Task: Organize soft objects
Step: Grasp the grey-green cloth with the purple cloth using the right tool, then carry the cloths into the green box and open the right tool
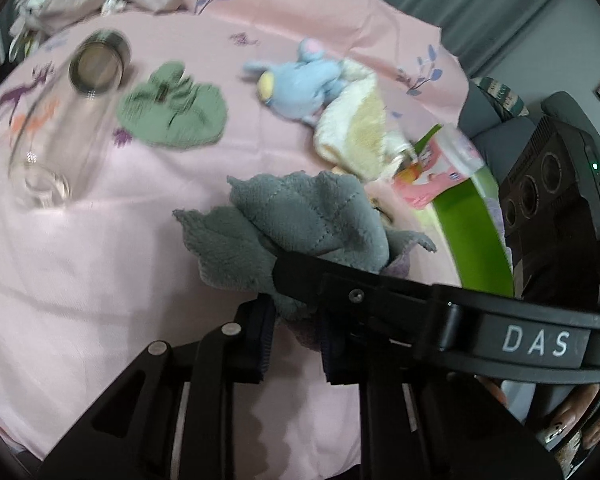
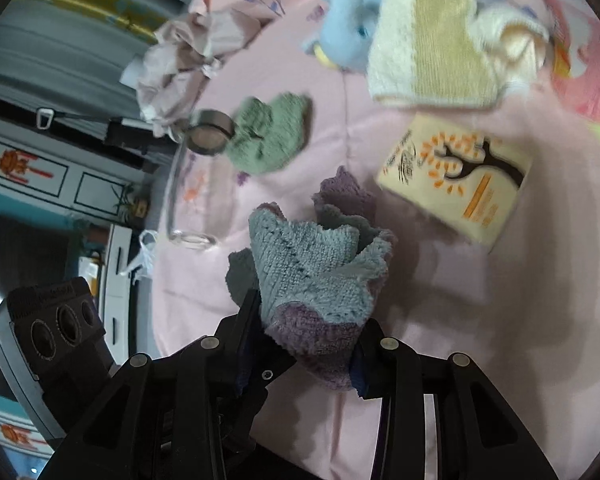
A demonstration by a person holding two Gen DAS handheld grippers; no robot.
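A grey and purple quilted cloth (image 1: 296, 224) is bunched up above the pink bedsheet (image 1: 100, 280). My left gripper (image 1: 294, 336) is shut on its lower end. My right gripper (image 2: 308, 344) is shut on the same cloth (image 2: 320, 276), and its arm crosses the left wrist view just in front of the left fingers. A green knitted cloth (image 1: 172, 106) lies flat further off, also in the right wrist view (image 2: 268, 138). A blue plush toy (image 1: 300, 80) and a cream and yellow towel (image 1: 356, 128) lie beyond it.
A glass bottle (image 1: 56, 132) with a metal lid lies at the left. A tissue pack (image 2: 456, 176) lies right of the cloth. A pink and green box (image 1: 456, 184) sits at the bed's right edge. A crumpled beige cloth (image 2: 192, 60) lies far back.
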